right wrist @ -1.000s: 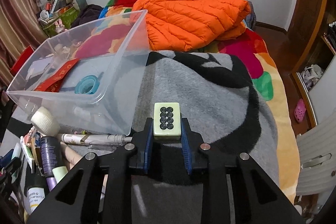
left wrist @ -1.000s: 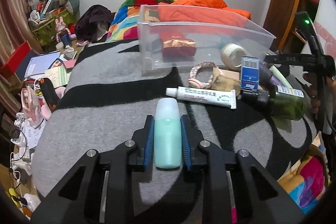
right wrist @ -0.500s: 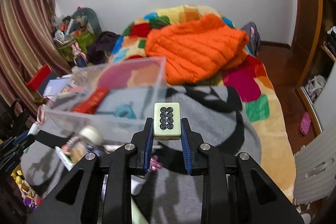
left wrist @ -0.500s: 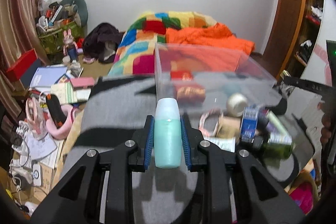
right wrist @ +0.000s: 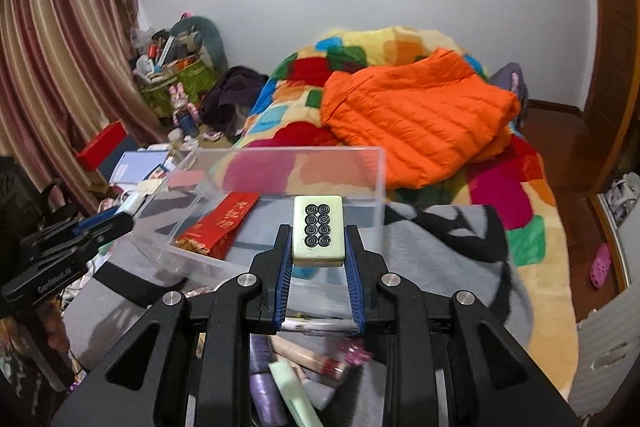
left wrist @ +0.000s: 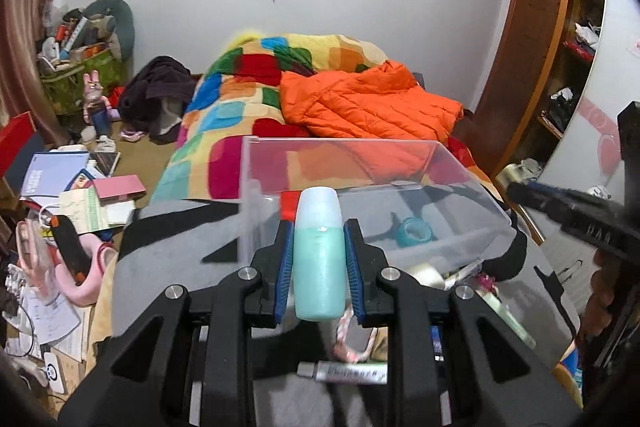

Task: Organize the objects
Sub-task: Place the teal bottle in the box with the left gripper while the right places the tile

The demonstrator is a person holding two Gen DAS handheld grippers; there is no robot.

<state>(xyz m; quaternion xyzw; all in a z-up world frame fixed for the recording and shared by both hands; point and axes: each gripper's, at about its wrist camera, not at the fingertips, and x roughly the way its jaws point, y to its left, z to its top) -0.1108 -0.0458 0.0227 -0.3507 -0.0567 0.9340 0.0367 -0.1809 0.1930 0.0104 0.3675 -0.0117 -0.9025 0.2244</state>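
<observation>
1. The left gripper [left wrist: 319,259] was clamped on an upright teal bottle [left wrist: 319,269] with a pale cap, its blue pads pressed against both sides of the body.
2. The bottle was raised in front of the near wall of a clear bin [left wrist: 460,183].
3. The right gripper [right wrist: 319,261] was clamped on a mahjong tile [right wrist: 318,229], face up, showing eight circles.
4. The tile was raised in front of the bin [right wrist: 378,171].
5. The bin rested on a grey-and-black blanket [right wrist: 440,247] on the bed.
6. The bin contained a red packet [right wrist: 222,223] and a teal ring [left wrist: 414,230].
7. A tube [left wrist: 346,372] lay on the blanket below the left gripper.
8. An orange jacket [right wrist: 416,123] lay on the bed beyond the bin.
</observation>
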